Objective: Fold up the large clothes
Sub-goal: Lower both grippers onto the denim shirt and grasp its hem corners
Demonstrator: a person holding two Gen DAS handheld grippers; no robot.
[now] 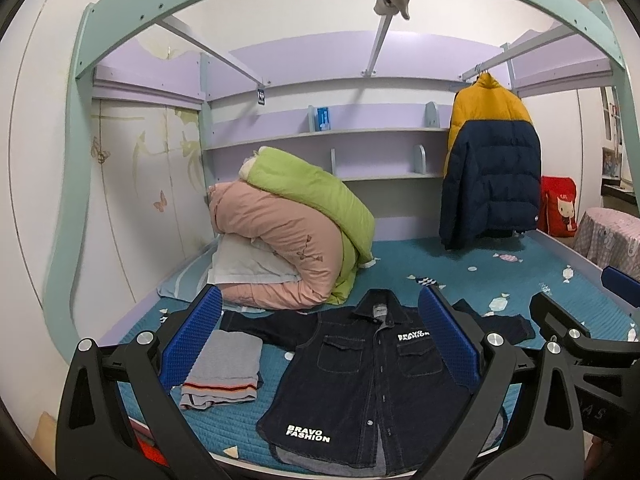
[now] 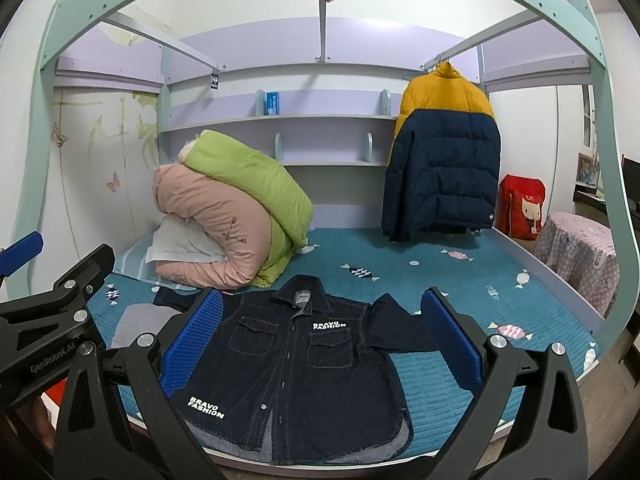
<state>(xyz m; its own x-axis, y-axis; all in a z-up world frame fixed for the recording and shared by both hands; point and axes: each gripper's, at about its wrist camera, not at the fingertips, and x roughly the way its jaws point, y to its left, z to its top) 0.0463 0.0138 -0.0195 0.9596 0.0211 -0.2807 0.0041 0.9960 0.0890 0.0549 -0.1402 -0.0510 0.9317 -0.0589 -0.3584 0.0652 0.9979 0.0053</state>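
A dark denim shirt (image 1: 352, 376) with white "BRAVO FASHION" print lies flat, front up, sleeves spread, on the teal bed sheet (image 1: 460, 264) near the front edge; it also shows in the right wrist view (image 2: 296, 364). My left gripper (image 1: 320, 344) is open and empty, held above the shirt's front. My right gripper (image 2: 316, 344) is open and empty, held above the shirt too; it shows at the right edge of the left wrist view (image 1: 580, 308). A folded grey garment (image 1: 226, 368) lies left of the shirt.
A rolled pink and green quilt (image 1: 288, 236) on a pillow sits at the back left. A yellow and navy puffer jacket (image 1: 488, 160) hangs at the back right. A red bag (image 1: 558, 206) and a pink covered stool (image 1: 608, 240) stand beside the bed. Shelves line the back wall.
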